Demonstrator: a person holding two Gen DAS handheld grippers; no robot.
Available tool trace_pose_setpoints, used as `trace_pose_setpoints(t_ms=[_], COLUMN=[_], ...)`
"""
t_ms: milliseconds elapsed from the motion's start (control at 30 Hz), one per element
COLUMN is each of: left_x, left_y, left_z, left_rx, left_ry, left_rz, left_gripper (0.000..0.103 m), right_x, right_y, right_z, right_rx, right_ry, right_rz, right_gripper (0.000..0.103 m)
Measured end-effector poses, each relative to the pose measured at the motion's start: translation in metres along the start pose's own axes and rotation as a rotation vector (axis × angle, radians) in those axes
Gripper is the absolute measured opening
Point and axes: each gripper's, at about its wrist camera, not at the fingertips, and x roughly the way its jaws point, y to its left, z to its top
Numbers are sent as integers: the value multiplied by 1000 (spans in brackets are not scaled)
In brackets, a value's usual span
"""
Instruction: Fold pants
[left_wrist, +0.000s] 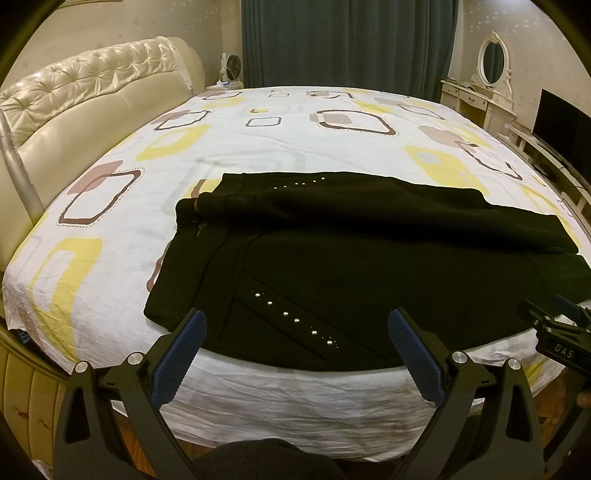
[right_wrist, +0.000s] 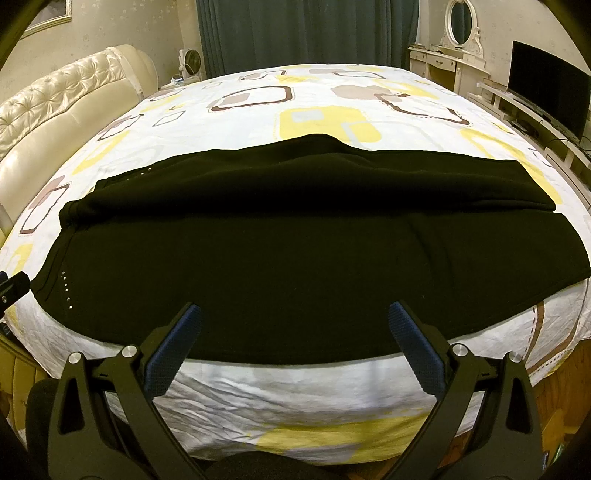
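The left gripper (left_wrist: 293, 325) and right gripper (right_wrist: 293, 321) hover at lower centre with jaws spread, empty, probably lining up on the near hem of the black pants (left_wrist: 369, 266) spread mid-frame across the bed (left_wrist: 258, 133).

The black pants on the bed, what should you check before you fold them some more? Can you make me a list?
1. Left gripper open and holding nothing: ok, jaws stand wide apart.
2. Right gripper open and holding nothing: ok, jaws stand wide apart.
3. Black pants lie wholly on the bed: ok, though the near edge sits right at the bed's edge.
4. Pants lie flat: not ok, the far leg is bunched along its near edge.
5. Grippers clear of each other: ok, the right one shows far to the side in the left wrist view.
6. Cloth already touched by either gripper: cannot tell.
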Motion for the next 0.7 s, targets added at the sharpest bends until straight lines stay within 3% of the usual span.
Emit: trace_pose_setpoints(t_ms=[700], left_x=[2], left_y=[-2], left_z=[-1], left_rx=[4], left_ry=[7], left_rz=[-5], left_gripper=[98], right_x=[2], right_y=[7], right_z=[-4], right_rx=[-3], right_ry=[4], right_rz=[7], right_gripper=[101])
